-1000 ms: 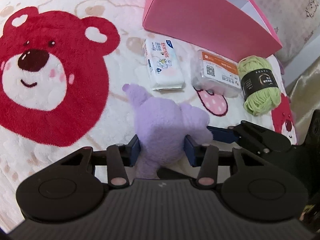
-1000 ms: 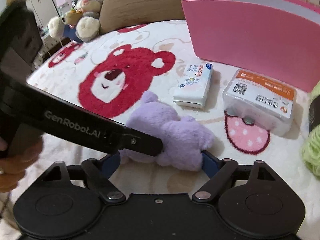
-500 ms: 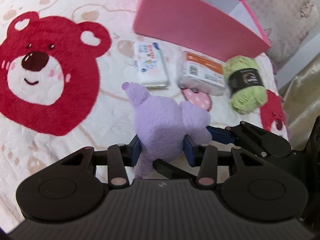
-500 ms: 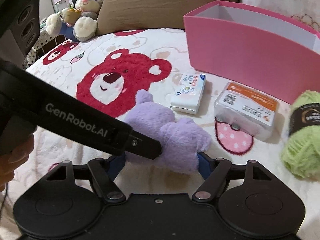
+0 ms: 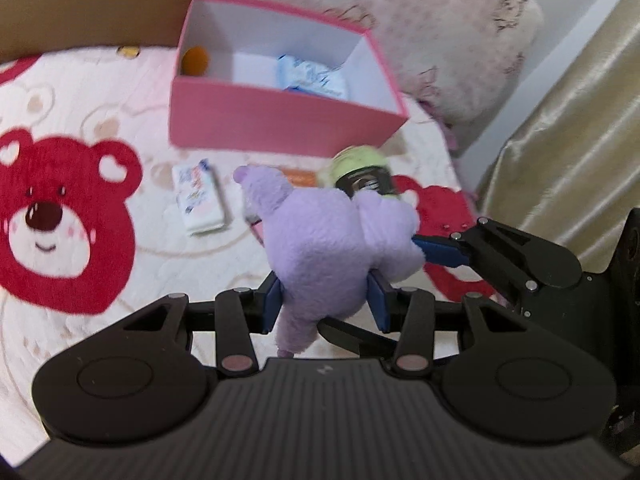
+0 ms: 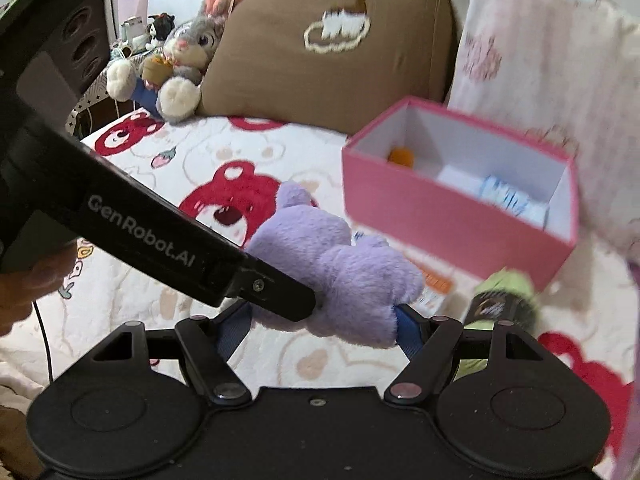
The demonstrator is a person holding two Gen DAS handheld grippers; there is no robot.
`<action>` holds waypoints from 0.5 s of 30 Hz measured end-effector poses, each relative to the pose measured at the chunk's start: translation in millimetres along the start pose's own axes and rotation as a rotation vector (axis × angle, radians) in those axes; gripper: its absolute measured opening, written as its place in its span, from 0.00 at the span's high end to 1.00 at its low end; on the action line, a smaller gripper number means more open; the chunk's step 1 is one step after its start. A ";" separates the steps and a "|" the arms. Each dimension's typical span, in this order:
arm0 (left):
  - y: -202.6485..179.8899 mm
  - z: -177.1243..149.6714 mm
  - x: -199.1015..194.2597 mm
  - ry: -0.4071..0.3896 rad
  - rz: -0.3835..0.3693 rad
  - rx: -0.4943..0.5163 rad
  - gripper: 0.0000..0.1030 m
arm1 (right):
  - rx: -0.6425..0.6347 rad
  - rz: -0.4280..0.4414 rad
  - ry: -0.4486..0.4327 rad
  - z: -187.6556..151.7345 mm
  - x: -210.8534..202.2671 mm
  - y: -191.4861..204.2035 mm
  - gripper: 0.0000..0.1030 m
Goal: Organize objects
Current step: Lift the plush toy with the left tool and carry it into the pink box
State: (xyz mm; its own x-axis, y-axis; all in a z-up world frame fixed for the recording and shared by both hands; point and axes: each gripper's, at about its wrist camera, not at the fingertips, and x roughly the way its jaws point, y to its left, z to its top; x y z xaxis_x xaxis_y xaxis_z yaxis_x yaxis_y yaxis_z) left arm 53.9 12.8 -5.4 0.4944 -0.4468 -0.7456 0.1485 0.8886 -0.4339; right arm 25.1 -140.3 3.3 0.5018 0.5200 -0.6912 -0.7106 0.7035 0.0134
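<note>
So both grippers are clamped on the purple plush (image 5: 328, 240), left gripper (image 5: 325, 300) and right gripper (image 6: 320, 322), held above the blanket; pink box (image 5: 280, 120) sits ahead, slightly left, nearer the left one

One purple plush toy (image 5: 320, 236); one pink box (image 5: 280, 120); two tissue packs, one in the box (image 5: 312, 76), one on the bed (image 5: 199, 200); one green yarn ball (image 5: 362, 174); one orange ball (image 5: 195, 60); one rabbit plush (image 6: 180, 64); two claws (image 5: 324, 300) (image 6: 320, 324).
</note>
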 end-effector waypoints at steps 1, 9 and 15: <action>-3.5 3.8 -4.0 -0.003 -0.001 0.006 0.58 | -0.007 -0.008 -0.007 3.4 -4.0 0.1 0.23; -17.0 46.7 -31.9 -0.036 -0.013 0.041 0.58 | -0.048 -0.046 -0.087 37.2 -22.5 -10.0 0.24; -26.8 81.6 -50.5 -0.041 0.017 0.121 0.58 | -0.073 -0.047 -0.152 65.6 -30.3 -15.3 0.24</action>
State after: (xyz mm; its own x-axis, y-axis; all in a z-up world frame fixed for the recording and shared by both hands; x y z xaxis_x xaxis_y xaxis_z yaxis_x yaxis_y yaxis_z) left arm 94.9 20.1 85.2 0.5320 -0.4294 -0.7298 0.2413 0.9030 -0.3554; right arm 53.2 -135.0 71.5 0.6005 0.5586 -0.5722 -0.7156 0.6947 -0.0728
